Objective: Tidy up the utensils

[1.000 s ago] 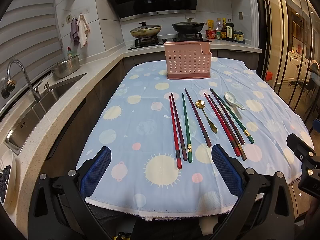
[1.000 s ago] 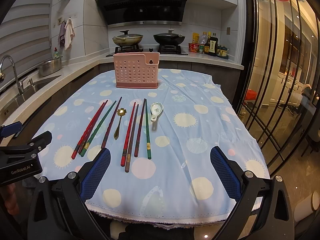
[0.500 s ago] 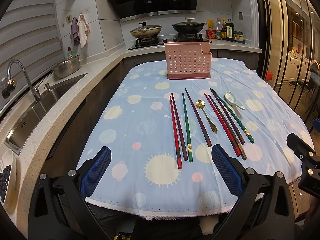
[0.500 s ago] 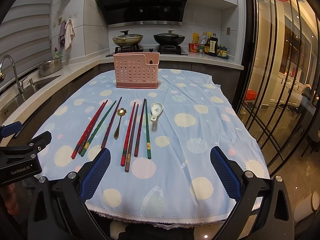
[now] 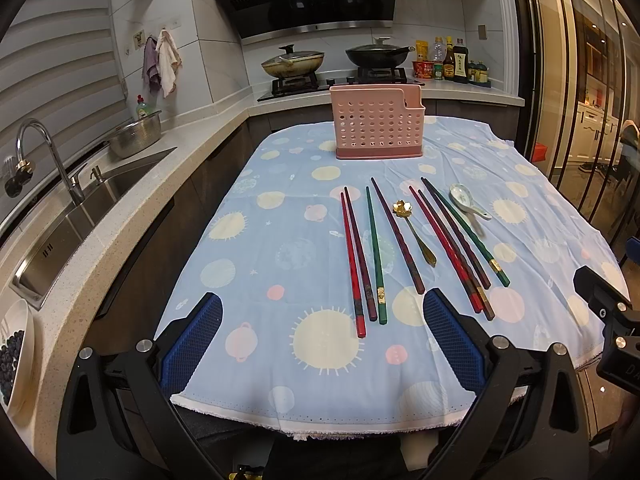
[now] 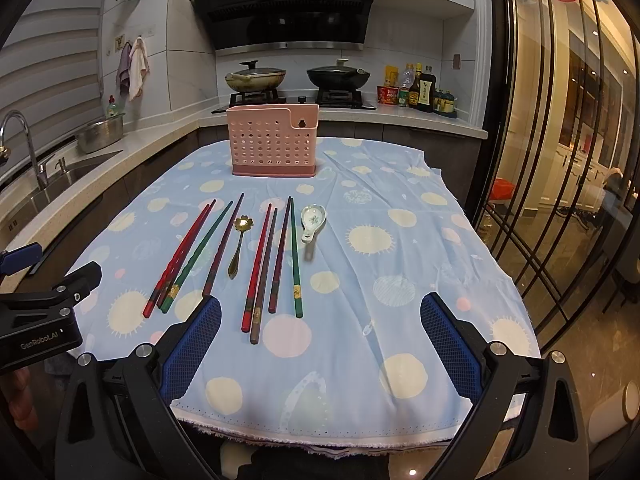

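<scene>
Unmoved since earlier: black left gripper and right gripper, both spread wide, empty. "GenRobot.AI" readable lower left; bottle labels illegible.

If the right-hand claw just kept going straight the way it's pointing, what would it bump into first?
Probably the blue spotted tablecloth itself: the open right gripper aims over bare cloth, right of the green chopstick and white spoon. The pink utensil holder sits farther back, left of that line. Depth is uncertain.
</scene>
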